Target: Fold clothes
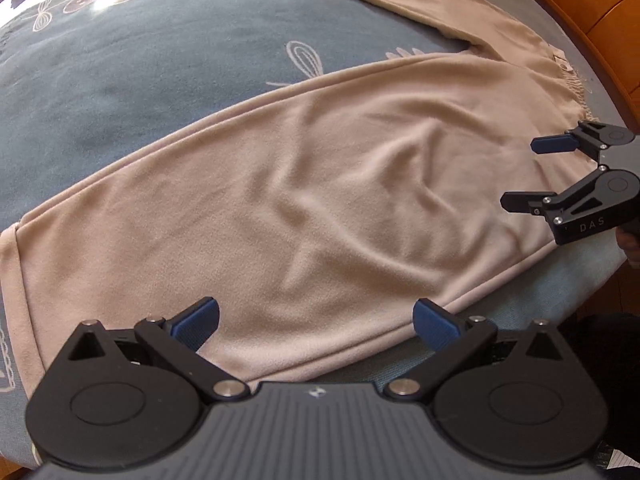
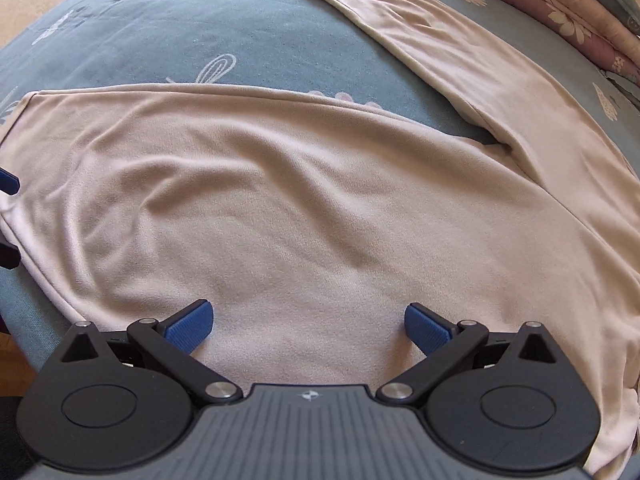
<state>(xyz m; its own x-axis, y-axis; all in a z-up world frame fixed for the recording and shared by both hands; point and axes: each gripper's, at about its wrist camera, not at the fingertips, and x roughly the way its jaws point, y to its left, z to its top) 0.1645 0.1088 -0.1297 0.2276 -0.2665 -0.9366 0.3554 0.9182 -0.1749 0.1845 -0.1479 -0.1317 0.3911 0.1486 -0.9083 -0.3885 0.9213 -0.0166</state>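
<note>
Left gripper (image 1: 316, 320): I have its blue-padded fingers spread wide apart, holding nothing. It hovers over the near hem of the trousers, by the lower part of the closer leg.

Right gripper (image 2: 308, 322): I see its fingers apart too, with nothing between them. In the left wrist view it shows at the right edge (image 1: 520, 174), both fingers spread over the waist end of the cloth; whether the pads touch the fabric I cannot tell.

Beige trousers (image 1: 320, 184): they lie flat on the bed, legs splayed in a V. The closer leg runs across in front of me, softly wrinkled, its cuff at the left. The other leg (image 2: 460, 52) angles away toward the far side. The waistband (image 1: 560, 68) sits at the right, near the bed's edge.

Bed cover (image 1: 140, 72): blue-grey with pale line drawings, showing between the two legs and along the near edge.

Headboard (image 1: 600, 8): orange padded panels, just beyond the waistband.

Folded quilts (image 2: 560, 4): floral, stacked at the far right in my right wrist view.
</note>
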